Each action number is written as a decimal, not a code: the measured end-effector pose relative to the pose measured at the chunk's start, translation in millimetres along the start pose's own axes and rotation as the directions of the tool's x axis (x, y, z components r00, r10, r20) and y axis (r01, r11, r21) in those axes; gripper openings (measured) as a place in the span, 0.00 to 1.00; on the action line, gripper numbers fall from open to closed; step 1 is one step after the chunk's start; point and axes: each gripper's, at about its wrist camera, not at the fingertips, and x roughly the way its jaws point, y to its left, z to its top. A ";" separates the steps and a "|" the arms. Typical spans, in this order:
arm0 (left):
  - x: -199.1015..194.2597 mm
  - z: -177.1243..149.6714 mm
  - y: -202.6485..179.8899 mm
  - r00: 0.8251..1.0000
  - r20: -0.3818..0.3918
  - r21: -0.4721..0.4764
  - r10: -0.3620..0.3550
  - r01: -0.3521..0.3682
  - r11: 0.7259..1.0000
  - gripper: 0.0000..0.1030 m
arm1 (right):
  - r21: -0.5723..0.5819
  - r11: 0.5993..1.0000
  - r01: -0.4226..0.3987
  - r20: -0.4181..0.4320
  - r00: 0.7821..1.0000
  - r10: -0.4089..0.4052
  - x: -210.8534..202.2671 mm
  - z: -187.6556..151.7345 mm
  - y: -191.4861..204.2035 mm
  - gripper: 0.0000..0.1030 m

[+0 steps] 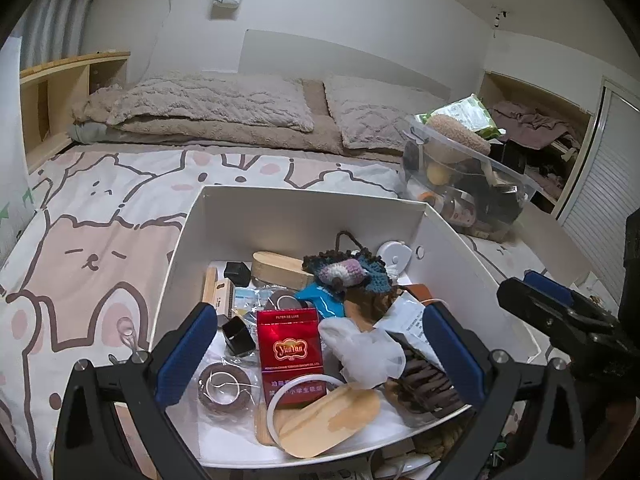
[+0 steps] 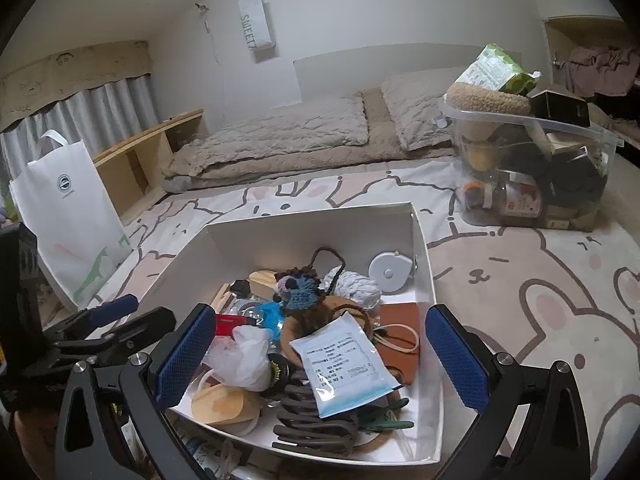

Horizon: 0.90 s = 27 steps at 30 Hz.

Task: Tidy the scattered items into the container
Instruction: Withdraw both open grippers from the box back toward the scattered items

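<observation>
White walls [image 2: 360, 8] enclose a bed whose cartoon-animal sheet [image 2: 520, 264] has beige pillows [image 2: 304, 124] at the far end. A wooden shelf [image 2: 152, 148] and grey curtains [image 2: 80, 108] stand left, a slatted door [image 1: 600, 184] right.

Both views are lit dimly and evenly by soft indoor light from above, with a cool, greyish cast; shadows are kept faint, the deepest being gathered inside the white box [image 1: 304, 216]; a glossy glare is carried on the red packet [image 1: 289, 354]; straight lines are bent strongly toward the edges by the fisheye lens, and the corners are cut off by black vignetting; fine grain and slight softness are seen on the far wall [image 2: 400, 8].
</observation>
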 end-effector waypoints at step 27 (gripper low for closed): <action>-49.1 11.1 -5.1 0.994 0.105 0.012 -0.013 0.012 1.000 1.00 | -0.022 0.999 0.044 0.077 0.996 -0.042 -36.0 5.7 0.2 1.00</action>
